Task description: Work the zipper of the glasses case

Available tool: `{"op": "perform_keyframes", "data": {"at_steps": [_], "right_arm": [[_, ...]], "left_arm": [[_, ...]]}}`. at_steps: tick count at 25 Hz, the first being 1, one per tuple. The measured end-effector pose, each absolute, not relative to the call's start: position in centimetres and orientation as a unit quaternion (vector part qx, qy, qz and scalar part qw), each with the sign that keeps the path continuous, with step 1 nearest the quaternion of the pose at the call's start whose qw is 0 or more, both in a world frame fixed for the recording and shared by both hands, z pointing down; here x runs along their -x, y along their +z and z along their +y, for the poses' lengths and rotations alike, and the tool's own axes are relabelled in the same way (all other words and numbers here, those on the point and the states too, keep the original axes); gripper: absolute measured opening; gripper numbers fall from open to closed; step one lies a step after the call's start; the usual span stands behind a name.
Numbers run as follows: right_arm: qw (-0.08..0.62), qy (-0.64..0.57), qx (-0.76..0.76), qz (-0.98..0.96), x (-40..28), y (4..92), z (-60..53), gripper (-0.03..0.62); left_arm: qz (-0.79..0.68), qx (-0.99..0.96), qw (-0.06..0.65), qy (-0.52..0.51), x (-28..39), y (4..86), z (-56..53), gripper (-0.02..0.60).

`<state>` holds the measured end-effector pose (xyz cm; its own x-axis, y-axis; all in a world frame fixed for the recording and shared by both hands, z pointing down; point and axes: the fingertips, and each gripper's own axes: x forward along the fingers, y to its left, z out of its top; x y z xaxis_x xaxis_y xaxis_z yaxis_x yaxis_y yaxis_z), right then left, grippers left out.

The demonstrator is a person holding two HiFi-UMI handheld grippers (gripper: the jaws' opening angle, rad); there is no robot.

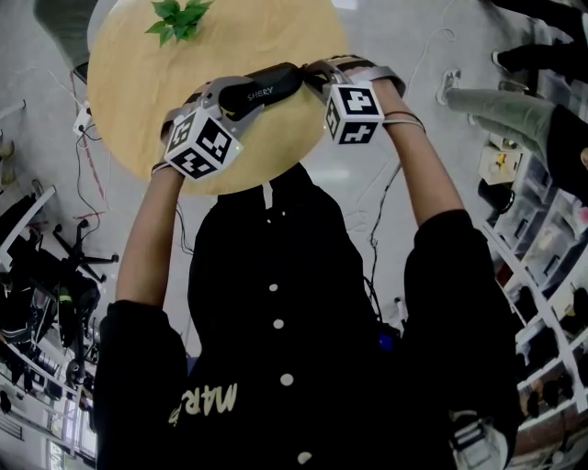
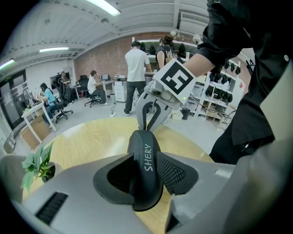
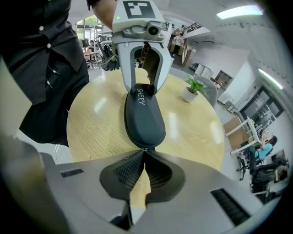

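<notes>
Dark grey glasses case (image 2: 144, 151), lettered "SHERY" in white, is held over the round wooden table (image 1: 138, 83). The left gripper (image 2: 145, 174) clamps one end, and the right gripper (image 3: 143, 154) is pinched closed on the zipper pull (image 3: 144, 149).

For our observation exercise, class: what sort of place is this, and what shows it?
Probably an open-plan office or lab workspace: people sit at desks on office chairs, storage shelving lines one side, and a round wooden table carries a small potted plant.
</notes>
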<state>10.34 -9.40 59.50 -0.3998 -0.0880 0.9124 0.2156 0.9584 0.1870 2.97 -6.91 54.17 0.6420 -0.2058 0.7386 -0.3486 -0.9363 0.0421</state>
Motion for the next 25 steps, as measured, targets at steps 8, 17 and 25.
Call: {"op": "perform_keyframes", "data": {"at_steps": [8,17,25], "right_arm": [[0.567,-0.121,0.008,-0.815,-10.7,59.4,-9.1,0.008],[0.590,-0.090,-0.025,-0.802,-11.0,59.1,-8.7,0.006],[0.595,-0.042,-0.057,-0.801,-10.8,59.3,-7.4,0.006]], "left_arm": [[-0.152,-0.899,0.088,0.401,-3.1,54.2,-6.8,0.150],[-0.155,-0.896,0.090,0.406,-3.2,54.2,-6.7,0.153],[-0.156,-0.894,0.087,0.410,-3.1,54.2,-6.6,0.153]]}}
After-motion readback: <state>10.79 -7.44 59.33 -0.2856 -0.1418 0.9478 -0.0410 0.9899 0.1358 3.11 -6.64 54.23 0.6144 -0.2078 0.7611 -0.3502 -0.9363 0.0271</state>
